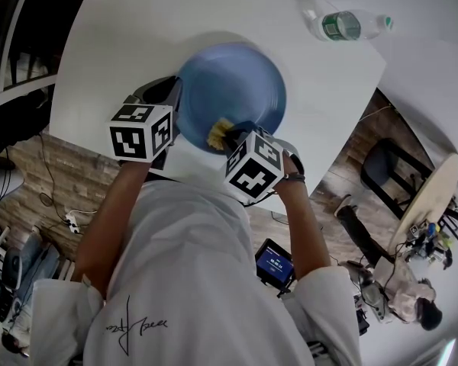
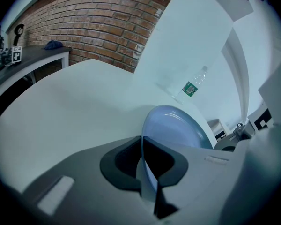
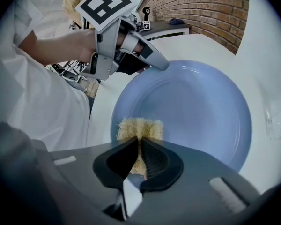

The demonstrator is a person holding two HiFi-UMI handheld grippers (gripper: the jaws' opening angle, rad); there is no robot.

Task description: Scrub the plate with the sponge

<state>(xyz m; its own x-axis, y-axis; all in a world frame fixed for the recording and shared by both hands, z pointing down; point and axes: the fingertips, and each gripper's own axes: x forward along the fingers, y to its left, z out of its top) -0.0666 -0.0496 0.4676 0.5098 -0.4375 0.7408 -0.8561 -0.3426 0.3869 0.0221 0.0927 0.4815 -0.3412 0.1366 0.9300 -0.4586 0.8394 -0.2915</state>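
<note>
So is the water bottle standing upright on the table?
No, the bottle lies on its side on the white table.

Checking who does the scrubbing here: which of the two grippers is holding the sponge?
The right gripper: its jaws pinch the yellow sponge at the blue plate. The left gripper clamps the plate's rim instead.

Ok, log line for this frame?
left gripper: shut on plate rim | right gripper: shut on sponge | sponge: at plate's near edge
</note>
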